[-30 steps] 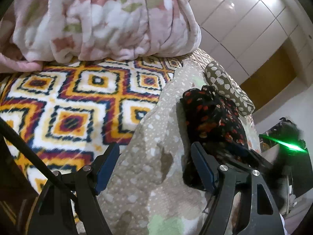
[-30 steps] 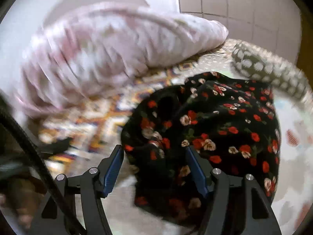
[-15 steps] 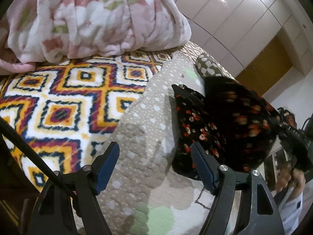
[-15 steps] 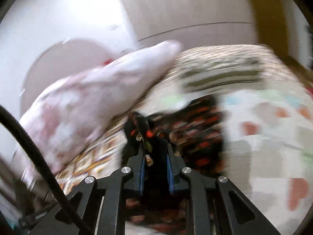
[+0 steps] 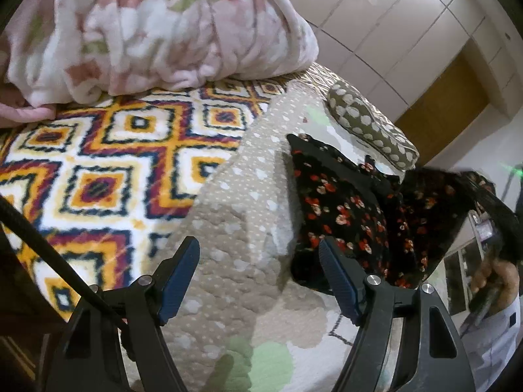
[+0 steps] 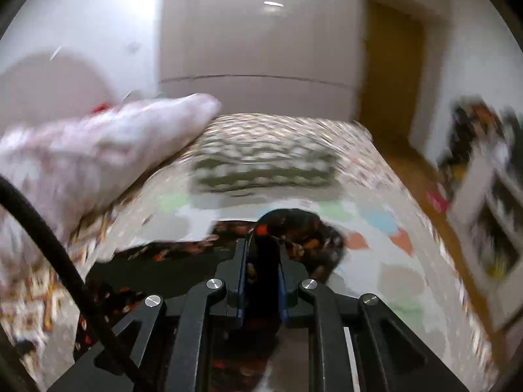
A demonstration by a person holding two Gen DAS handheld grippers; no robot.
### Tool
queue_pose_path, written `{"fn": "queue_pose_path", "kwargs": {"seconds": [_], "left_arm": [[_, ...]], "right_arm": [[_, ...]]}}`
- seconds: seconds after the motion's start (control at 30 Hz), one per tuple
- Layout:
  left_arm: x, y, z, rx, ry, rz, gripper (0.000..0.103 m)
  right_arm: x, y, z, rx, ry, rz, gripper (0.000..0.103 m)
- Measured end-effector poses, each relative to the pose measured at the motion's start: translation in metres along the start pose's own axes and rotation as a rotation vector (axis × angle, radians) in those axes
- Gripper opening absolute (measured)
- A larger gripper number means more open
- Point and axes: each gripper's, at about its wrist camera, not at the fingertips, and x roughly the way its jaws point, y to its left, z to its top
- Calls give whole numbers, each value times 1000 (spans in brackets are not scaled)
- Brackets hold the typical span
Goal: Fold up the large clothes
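**Right tongs pinch the floral garment; left tongs spread above the quilt**

Left gripper (image 5: pixel 260 272): jaws spread wide, nothing between them. Blue-padded fingers (image 5: pixel 179 276) hang over the beige dotted quilt (image 5: pixel 235 215) that covers the bed. The right-hand finger sits just beside the near edge of the garment; contact cannot be confirmed.

Black floral garment (image 5: pixel 343 209): dark fabric with small red and cream flowers, lying on the quilt toward the right of the left wrist view. Its far right part is lifted off the bed and stretched toward a dark, blurred gripper body at the frame edge, next to the person's hand (image 5: pixel 497 272).

Right gripper (image 6: pixel 261 256): jaws pressed nearly together on a fold of the black floral garment (image 6: pixel 294 228). Fabric bunches above the fingertips and trails down and left beneath the gripper. This view is motion-blurred; pattern detail is poor.

Surroundings: a pink floral fleece blanket (image 5: pixel 157 29) is heaped at the far side, resting on a geometric orange, white and navy blanket (image 5: pixel 98 170). An olive spotted pillow (image 5: pixel 366 127) lies beyond the garment. A glossy white wardrobe (image 5: pixel 385 26) and a wooden door (image 5: pixel 447 104) stand behind the bed.
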Motion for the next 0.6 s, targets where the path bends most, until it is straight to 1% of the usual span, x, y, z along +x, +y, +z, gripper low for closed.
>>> {"fn": "queue_pose_path", "kwargs": {"seconds": [0.07,0.1,0.17,0.23,0.3,0.33,0.37,0.43,0.5,0.6], "left_arm": [[-4,12,2,-18,-7,17,74],[-6,18,3,-31,-11,24,74],[-11,33,5,-64,-24,36,74],[-14,49,7,-95,-35,49,74],[-16,60,8,-119,-40,58,74],[-17,67,9,-131,-38,64,74],[-17,70,9,-136,-37,67,74],[-15,73,9,-143,-34,70,74],[-13,71,10,-141,-31,66,74],[-5,53,15,-122,-26,37,74]], "right_arm": [[4,65,-6,-163,-5,27,16],[6,87,-12,-216,-2,43,16],[9,151,-34,-355,20,106,16],[12,194,-58,-450,47,164,15],[17,226,-83,-516,87,216,15],[20,239,-97,-548,101,214,14],[24,246,-107,-565,107,204,14],[37,239,-118,-552,139,221,15],[35,226,-126,-553,123,254,15],[27,214,-130,-568,105,293,15]]}}
